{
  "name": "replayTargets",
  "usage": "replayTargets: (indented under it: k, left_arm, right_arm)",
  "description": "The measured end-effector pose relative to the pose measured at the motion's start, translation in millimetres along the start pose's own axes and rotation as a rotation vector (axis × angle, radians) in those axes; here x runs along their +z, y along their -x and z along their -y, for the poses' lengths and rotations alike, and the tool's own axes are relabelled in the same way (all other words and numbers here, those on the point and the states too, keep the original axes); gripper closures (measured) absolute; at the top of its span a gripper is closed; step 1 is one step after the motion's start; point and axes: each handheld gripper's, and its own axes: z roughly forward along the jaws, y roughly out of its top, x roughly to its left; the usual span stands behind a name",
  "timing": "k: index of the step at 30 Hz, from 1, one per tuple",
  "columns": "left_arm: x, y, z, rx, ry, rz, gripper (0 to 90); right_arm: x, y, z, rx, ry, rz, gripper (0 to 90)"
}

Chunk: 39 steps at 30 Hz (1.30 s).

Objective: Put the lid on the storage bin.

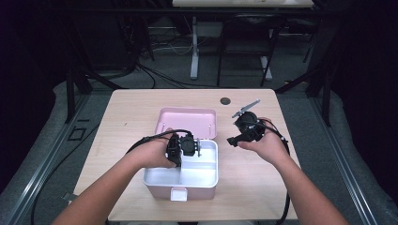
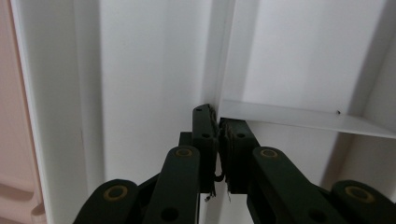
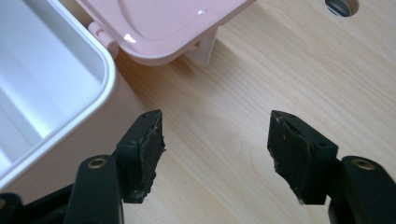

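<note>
A pink box [image 1: 162, 190] with a white inner tray [image 1: 213, 161] stands open at the table's middle, its pink lid [image 1: 187, 122] lying back behind it. My left gripper [image 1: 180, 152] reaches down into the tray. In the left gripper view its jaws [image 2: 217, 116] are pinched together on the thin white divider [image 2: 223, 56] between the compartments. My right gripper [image 1: 239, 137] hovers over the wood to the right of the box. It is open with nothing between its pads [image 3: 215, 135]; the tray rim [image 3: 105, 70] and lid [image 3: 177, 23] lie to its left.
The wooden table [image 1: 141, 108] has a small dark round hole [image 1: 225, 100] near its back edge, also in the right gripper view as the hole [image 3: 343, 5]. Black cables trail from both grippers. Beyond the table are dark frames and another table's legs [image 1: 194, 51].
</note>
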Motion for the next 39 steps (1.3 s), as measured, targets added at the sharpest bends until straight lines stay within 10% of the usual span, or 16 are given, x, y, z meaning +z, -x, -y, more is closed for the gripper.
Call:
replayTargets:
  k: [6,39]
  left_arm:
    - [0.1,0.0,-0.1,0.001,0.0,0.0,85.1]
    - [0.2,0.8,-0.2,0.013,-0.001,-0.004,85.5]
  right_arm:
    - [-0.7,4.5,-17.7,0.011,-0.003,0.063,39.4]
    - [45.1,14.3,-73.3,0.229,0.013,0.015,56.6]
